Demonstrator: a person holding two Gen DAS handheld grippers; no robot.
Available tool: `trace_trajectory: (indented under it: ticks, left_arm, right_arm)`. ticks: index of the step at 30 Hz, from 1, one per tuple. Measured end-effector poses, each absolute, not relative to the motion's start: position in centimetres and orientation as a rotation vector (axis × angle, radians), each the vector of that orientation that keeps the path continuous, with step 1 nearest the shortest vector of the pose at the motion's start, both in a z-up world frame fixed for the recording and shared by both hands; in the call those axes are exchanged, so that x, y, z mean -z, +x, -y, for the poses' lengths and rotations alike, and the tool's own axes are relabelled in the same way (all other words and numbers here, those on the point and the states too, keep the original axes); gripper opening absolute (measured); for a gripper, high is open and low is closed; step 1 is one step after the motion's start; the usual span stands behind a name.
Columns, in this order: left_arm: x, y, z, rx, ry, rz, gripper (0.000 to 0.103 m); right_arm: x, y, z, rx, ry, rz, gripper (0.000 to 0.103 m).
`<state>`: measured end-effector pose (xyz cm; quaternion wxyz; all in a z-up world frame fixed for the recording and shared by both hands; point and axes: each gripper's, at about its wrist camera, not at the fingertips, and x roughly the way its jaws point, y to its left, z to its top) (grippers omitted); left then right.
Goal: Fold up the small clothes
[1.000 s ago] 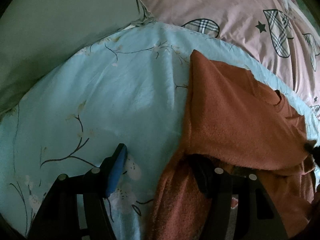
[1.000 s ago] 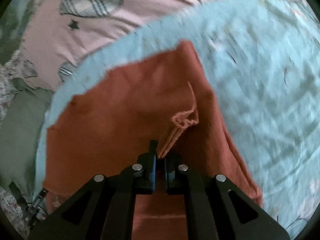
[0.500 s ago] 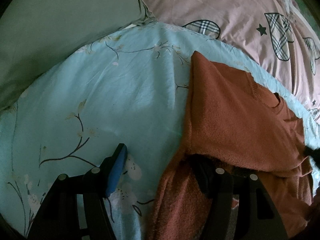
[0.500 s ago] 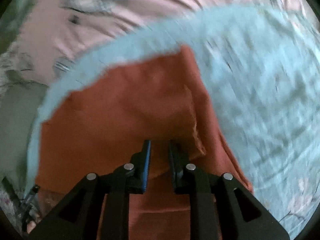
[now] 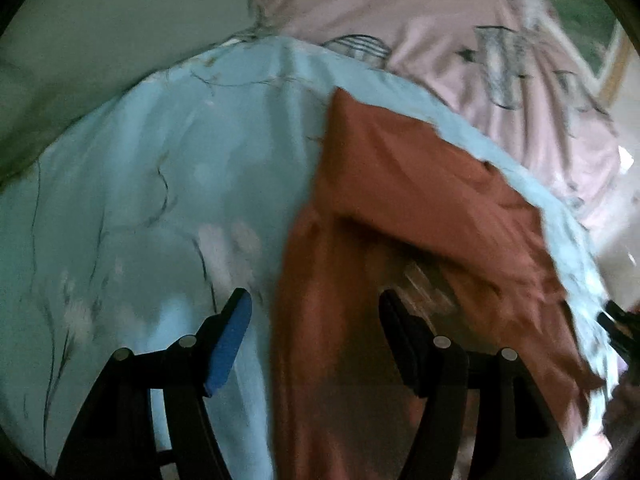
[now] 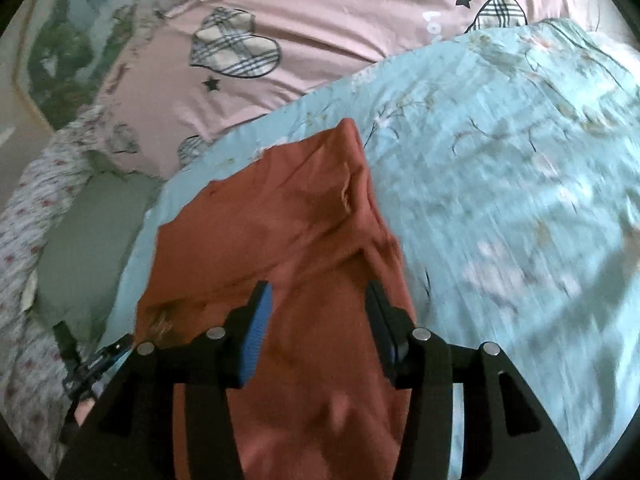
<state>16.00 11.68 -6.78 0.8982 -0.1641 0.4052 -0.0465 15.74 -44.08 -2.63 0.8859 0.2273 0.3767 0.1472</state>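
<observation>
A rust-orange knit top [image 5: 400, 184] lies on a light blue floral sheet [image 5: 168, 184], with one side folded over its body. My left gripper [image 5: 316, 312] is open above the top's near left edge, its fingers wide apart with nothing between them. In the right wrist view the same top [image 6: 280, 232] fills the middle, its folded sleeve lying along the right side. My right gripper [image 6: 320, 304] is open over the garment's lower part, holding nothing. The other gripper's tip shows at the lower left of the right view.
A pink quilt [image 6: 340, 52] with plaid hearts and stars lies beyond the blue sheet [image 6: 500, 184]. A grey-green pillow [image 5: 100, 32] sits at the far left in the left wrist view. A floral bed edge [image 6: 36, 208] runs down the left of the right view.
My right gripper was shut on the orange top's sleeve, then let go and spread wide. Both grippers have drawn back, and the left one has lifted clear of the cloth.
</observation>
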Motion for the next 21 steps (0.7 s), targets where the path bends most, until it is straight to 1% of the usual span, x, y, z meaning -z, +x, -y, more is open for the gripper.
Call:
trace_trajectory:
  ticks: [2,4,6,10,14,18,21]
  left_arm:
    - [6.2,13.1,-11.2,0.151,-0.308,-0.837,0.068]
    - [6.0,10.3,-10.8,0.197,-0.281,-0.847,0.07]
    - [6.2,8.0,-10.5,0.229,-0.27,-0.868,0.071]
    - [7.6,3.8,-9.9,0.284,-0.262,-0.94,0.072]
    - [9.3,0.2,-9.3,0.312,-0.267,-0.99,0.072]
    - [11.2,-0.9,-9.1,0.342,-0.326,-1.045,0.072]
    - [11.8,-1.1,-9.0,0.364,-0.359,-1.032,0.072]
  right_arm:
    - [2.9,13.7,44.8,-0.365,0.47,-0.779,0.056]
    - [3.3,11.5,45.7,-0.408,0.448,-0.776,0.065]
    - [3.7,9.9,46.5,-0.417,0.418,-0.782,0.069]
    - [5.2,7.4,47.7,-0.45,0.402,-0.839,0.07]
    - [6.9,7.0,47.4,-0.467,0.342,-0.904,0.07]
    - [8.0,7.5,46.6,-0.496,0.313,-0.932,0.07]
    - [8.2,8.3,46.3,-0.531,0.316,-0.932,0.07]
